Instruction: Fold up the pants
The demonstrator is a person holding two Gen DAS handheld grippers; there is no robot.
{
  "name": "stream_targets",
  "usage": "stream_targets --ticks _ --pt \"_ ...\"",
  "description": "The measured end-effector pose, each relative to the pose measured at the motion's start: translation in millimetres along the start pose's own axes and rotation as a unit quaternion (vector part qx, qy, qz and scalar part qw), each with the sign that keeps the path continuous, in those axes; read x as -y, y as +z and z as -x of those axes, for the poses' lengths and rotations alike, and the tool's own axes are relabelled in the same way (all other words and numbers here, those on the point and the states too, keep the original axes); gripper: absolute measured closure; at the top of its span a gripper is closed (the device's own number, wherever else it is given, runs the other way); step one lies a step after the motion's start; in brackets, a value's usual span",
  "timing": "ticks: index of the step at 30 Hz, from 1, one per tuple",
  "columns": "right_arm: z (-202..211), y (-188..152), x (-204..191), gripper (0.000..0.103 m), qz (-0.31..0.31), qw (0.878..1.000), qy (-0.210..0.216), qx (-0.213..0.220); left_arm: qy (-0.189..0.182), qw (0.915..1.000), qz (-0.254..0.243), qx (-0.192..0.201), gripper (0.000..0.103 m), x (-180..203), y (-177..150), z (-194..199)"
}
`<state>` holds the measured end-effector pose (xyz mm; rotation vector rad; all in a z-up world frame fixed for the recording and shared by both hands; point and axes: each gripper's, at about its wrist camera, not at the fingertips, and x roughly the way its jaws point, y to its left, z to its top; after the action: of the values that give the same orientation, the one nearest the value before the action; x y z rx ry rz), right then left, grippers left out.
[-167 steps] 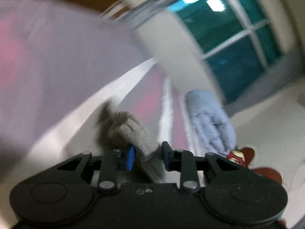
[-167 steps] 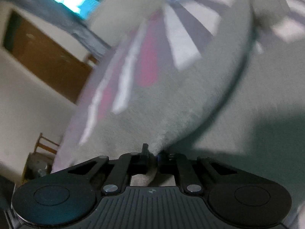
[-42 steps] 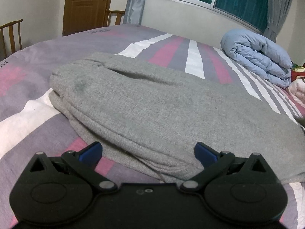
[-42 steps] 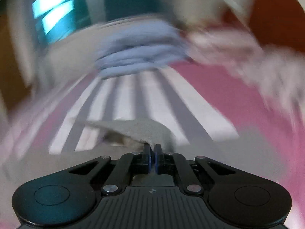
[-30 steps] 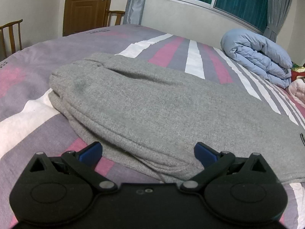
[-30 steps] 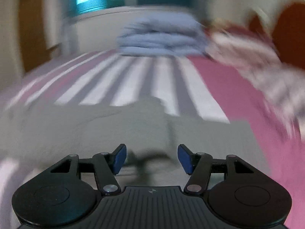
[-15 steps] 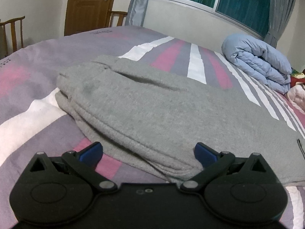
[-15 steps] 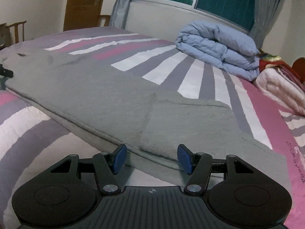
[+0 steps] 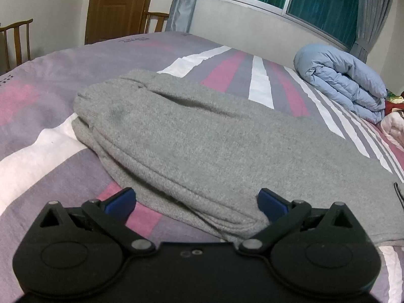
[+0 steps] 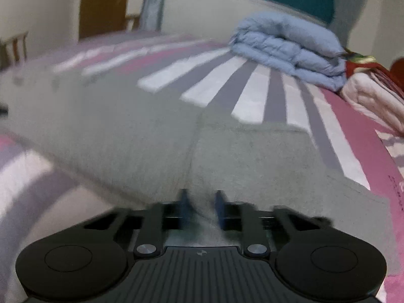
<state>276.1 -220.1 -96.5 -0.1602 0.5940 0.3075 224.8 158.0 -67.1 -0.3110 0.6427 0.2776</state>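
The gray sweatpants lie lengthwise across my striped bedspread, their near folded edge running between the wide-spread fingers of my left gripper. My right gripper has its blue pads drawn close around a fold of the same fabric; blur hides whether they pinch it. Printed text on the bedspread's far edge is too small to read. A folded blue comforter sits far right.

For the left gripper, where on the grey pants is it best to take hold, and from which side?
Probably the thick rolled near edge of the grey pants, which lies between the wide-open jaws of the left gripper. Come in low from the front, along the bed: the stacked layers there form a raised lip to pinch.
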Motion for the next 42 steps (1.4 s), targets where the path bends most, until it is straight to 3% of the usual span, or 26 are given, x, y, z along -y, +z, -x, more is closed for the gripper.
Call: stream_targets --ticks 4,7,10,14,17,18,20,21,22,25,28,29,30,32,33,36,38,40,42 --pt "42.4 31.1 44.5 0.098 -0.114 0.988 0.002 0.103 0.003 1.0 -0.002 0.0 0.005 0.8 -0.3 -1.9" --pt "76.4 47.9 103.3 0.098 -0.217 0.963 -0.025 0.159 0.005 1.0 -0.004 -0.001 0.005 1.7 -0.6 -3.3" --pt "95.1 38.0 163.9 0.098 -0.309 0.933 -0.07 0.168 0.005 1.0 -0.004 -0.001 0.005 2.5 -0.4 -3.6" --pt "85.0 -26.6 245.8 0.098 -0.474 0.866 -0.108 0.112 0.006 1.0 -0.004 -0.002 0.005 3.8 0.1 -4.5" --pt "69.8 -79.6 278.4 0.096 -0.578 0.81 -0.071 0.074 0.011 0.9999 -0.005 -0.003 0.005 5.6 0.5 -5.6" --pt "75.4 -87.2 279.6 0.088 -0.589 0.801 -0.067 0.083 0.012 0.9999 -0.006 -0.003 0.005 6.0 0.3 -5.7" --pt "91.5 -92.2 273.6 0.065 -0.578 0.805 -0.049 0.122 0.012 0.9999 -0.006 -0.003 0.005 5.9 0.4 -6.1" --pt "96.2 -92.4 270.5 0.043 -0.574 0.808 -0.045 0.124 0.012 0.9999 -0.007 -0.002 0.005 6.0 0.2 -6.3" --pt "101.5 -93.9 265.1 0.033 -0.572 0.809 -0.038 0.128 0.013 0.9999 -0.007 -0.002 0.005 6.4 -0.1 -6.3" --pt "91.7 -92.9 259.4 0.033 -0.587 0.802 0.004 0.11 0.014 0.9999 -0.008 -0.001 0.005 6.9 -0.5 -6.1" --pt "75.4 -92.1 253.8 0.033 -0.59 0.803 0.017 0.084 0.014 0.9999 -0.009 -0.002 0.005 6.7 -0.2 -6.1" --pt "68.8 -90.1 251.7 0.034 -0.589 0.804 0.013 0.077 0.013 0.9999 -0.008 -0.002 0.005 6.8 -0.3 -6.0" --pt "62.3 -87.0 250.6 0.043 -0.587 0.806 0.013 0.071 0.013 0.9999 -0.008 -0.002 0.005 6.6 0.0 -6.2" --pt "53.0 -79.6 250.7 0.088 -0.592 0.804 0.008 0.051 0.013 0.9999 -0.008 -0.002 0.005 6.4 0.0 -6.2" --pt "53.2 -76.0 250.4 0.099 -0.59 0.806 0.004 0.051 0.013 0.9999 -0.008 -0.002 0.005 6.2 0.1 -6.2" --pt "85.2 -64.6 241.8 0.099 -0.578 0.809 0.003 0.105 0.01 0.9999 -0.008 -0.003 0.005 5.2 0.4 -5.7" --pt "105.1 -61.5 233.1 0.099 -0.566 0.816 -0.012 0.117 0.008 0.9999 -0.008 -0.003 0.005 4.4 0.4 -5.7" --pt "112.0 -70.2 228.0 0.099 -0.57 0.813 -0.016 0.113 0.008 0.9999 -0.008 -0.003 0.005 3.9 0.4 -5.8" --pt "95.3 -81.8 227.1 0.099 -0.571 0.817 -0.039 0.076 0.008 0.9999 -0.008 -0.004 0.005 3.6 0.9 -6.3"
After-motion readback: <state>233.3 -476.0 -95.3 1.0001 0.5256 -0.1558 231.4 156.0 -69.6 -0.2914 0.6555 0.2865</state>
